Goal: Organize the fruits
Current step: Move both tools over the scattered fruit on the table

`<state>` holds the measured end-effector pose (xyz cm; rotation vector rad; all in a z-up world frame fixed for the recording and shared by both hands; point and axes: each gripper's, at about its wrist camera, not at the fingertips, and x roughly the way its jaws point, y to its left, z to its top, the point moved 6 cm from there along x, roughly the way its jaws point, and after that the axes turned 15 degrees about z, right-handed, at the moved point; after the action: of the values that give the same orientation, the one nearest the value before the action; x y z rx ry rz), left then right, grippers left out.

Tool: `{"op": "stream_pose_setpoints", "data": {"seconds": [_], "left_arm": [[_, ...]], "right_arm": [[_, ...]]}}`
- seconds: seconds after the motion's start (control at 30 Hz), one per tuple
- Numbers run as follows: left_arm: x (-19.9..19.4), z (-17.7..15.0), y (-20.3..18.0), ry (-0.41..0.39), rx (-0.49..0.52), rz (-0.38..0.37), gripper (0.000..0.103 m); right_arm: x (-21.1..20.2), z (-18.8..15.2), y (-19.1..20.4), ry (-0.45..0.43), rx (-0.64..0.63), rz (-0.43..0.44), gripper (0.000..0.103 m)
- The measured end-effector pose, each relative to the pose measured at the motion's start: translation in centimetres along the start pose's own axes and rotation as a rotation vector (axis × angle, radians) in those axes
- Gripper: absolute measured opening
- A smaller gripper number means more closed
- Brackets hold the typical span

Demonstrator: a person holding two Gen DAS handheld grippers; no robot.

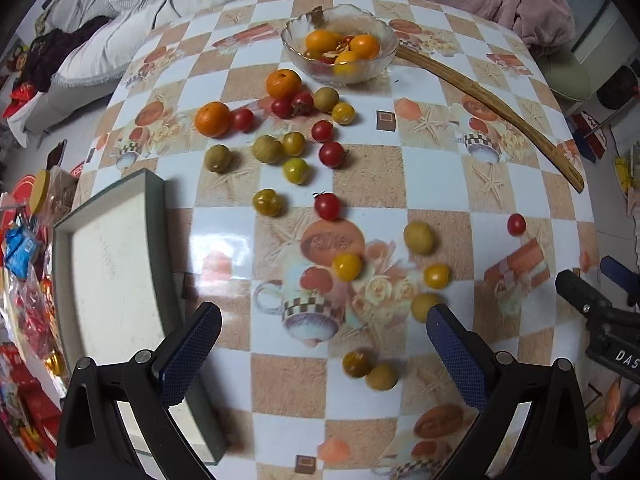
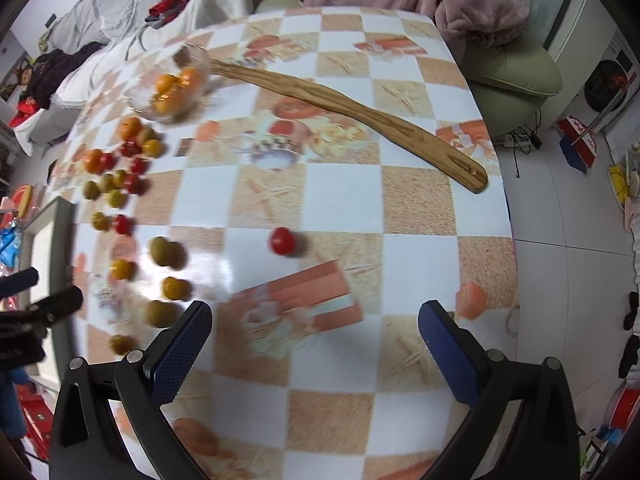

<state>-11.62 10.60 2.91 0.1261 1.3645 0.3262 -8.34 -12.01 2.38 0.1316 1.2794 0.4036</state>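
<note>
On your far left the shallow tray is cut off by the left gripper, whose jaws stand wide apart with nothing between them above the checkered tablecloth. In the middle, the small fruits lie scattered from the glass bowl down toward you, and in the right wrist view they are blurred, so the kinds are hard to tell. On your right the right gripper is also wide apart and empty, with one red tomato alone ahead of it and the long wooden stick lying across the table behind.
</note>
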Motion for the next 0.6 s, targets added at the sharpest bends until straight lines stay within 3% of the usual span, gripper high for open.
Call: {"op": "stream_pose_setpoints", "data": {"seconds": [0.13, 0.23, 0.33, 0.43, 0.6], "left_arm": [[-0.9, -0.9, 1.4, -0.006, 0.105, 0.014, 0.103], [-1.9, -0.9, 3.4, -0.021, 0.126, -0.007, 0.103], [-3.1, -1.3, 4.8, -0.038, 0.16, -0.047, 0.103], [-4.5, -1.5, 6.4, -0.084, 0.21, -0.031, 0.103], [-5.1, -1.5, 8.1, -0.084, 0.188, -0.033, 0.103]], "right_arm": [[-1.3, -0.7, 2.7, 0.027, 0.002, -0.006, 0.103], [-2.4, -1.2, 4.2, 0.06, 0.019, 0.006, 0.103], [-4.0, -1.5, 6.2, 0.045, -0.017, -0.07, 0.103], [-5.1, -1.9, 8.2, 0.042, -0.033, -0.1, 0.103], [-6.4, -1.6, 10.4, 0.048, -0.08, -0.107, 0.103]]}}
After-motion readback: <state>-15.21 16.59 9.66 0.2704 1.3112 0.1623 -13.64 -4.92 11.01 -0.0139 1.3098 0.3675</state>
